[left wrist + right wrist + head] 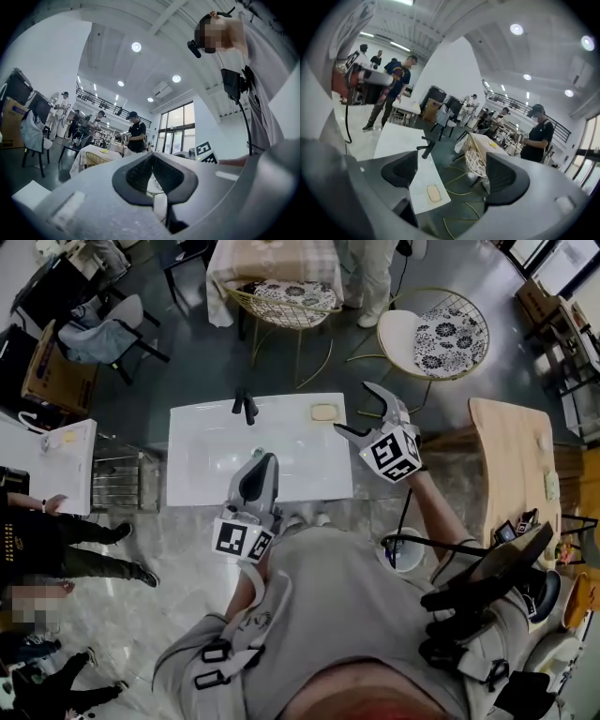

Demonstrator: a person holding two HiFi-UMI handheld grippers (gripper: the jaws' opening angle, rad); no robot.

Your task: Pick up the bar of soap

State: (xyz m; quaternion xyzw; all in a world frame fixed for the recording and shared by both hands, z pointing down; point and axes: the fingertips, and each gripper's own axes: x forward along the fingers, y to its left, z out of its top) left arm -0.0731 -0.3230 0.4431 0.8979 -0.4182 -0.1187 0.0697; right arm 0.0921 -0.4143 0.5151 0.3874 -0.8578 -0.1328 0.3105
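Observation:
The pale yellow bar of soap (324,412) lies on the far right corner of the white sink countertop (202,479). My right gripper (359,410) hovers just right of that corner, open and holding nothing. In the right gripper view the bar of soap (433,192) shows low between the spread fingers (399,171), some way ahead of them and apart from them. My left gripper (260,474) hangs over the near middle of the basin, jaws together with nothing in them. In the left gripper view the left gripper (153,174) points out across the room.
A black faucet (246,407) stands at the back of the sink, left of the soap. Gold wire chairs with floral cushions (448,334) stand beyond the counter. A wooden table (516,460) is at the right, a white table (47,465) and a standing person at the left.

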